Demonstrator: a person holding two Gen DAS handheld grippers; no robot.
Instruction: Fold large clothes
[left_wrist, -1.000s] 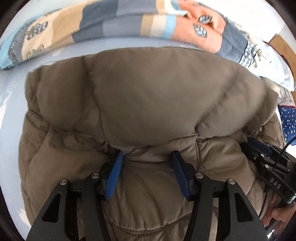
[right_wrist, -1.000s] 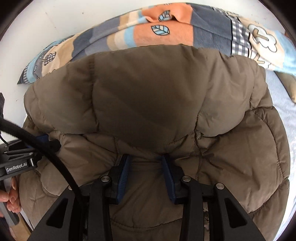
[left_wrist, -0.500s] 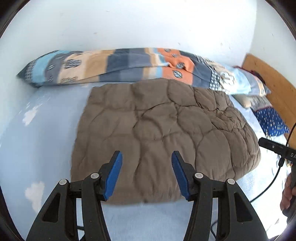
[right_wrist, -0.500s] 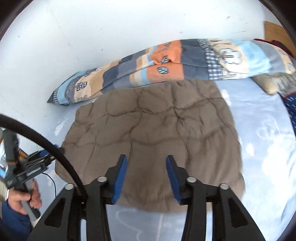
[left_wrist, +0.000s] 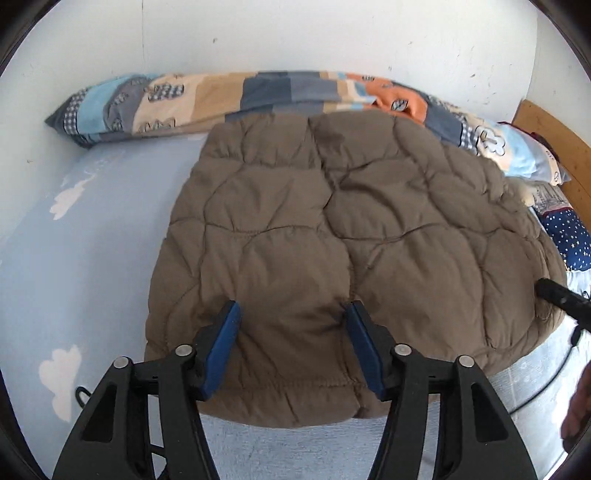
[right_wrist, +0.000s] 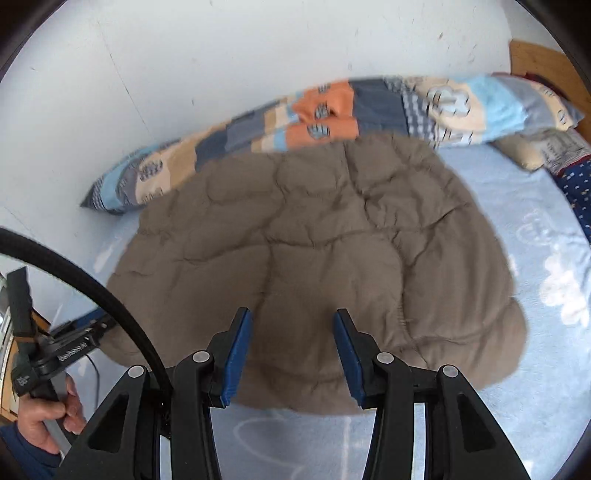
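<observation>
The brown quilted puffer jacket (left_wrist: 347, 251) lies folded into a compact, roughly square bundle on the light-blue cloud-print bedsheet (left_wrist: 74, 266), its far edge touching the long patchwork pillow (left_wrist: 258, 99) that runs along the white wall at twelve o'clock. Both claws are off the garment. The left gripper (left_wrist: 291, 350) hangs over the bundle's near hem at six o'clock, its blue pads spread with nothing pinched between them, the jaws having just been opening. The right gripper (right_wrist: 291, 354) hovers likewise over the near hem, spread and empty, after opening a moment sooner. In the right wrist view, the person's left hand (right_wrist: 48, 421) grips the other tool's handle at eight o'clock. A star-print navy cushion (left_wrist: 569, 236) sits at three o'clock, clear of the jacket. By the look of it the main fold is done: no sleeve or hood sticks out, and the edges line up fairly well. What may remain is a final halving, or just smoothing the puffy top and squaring the hem.
</observation>
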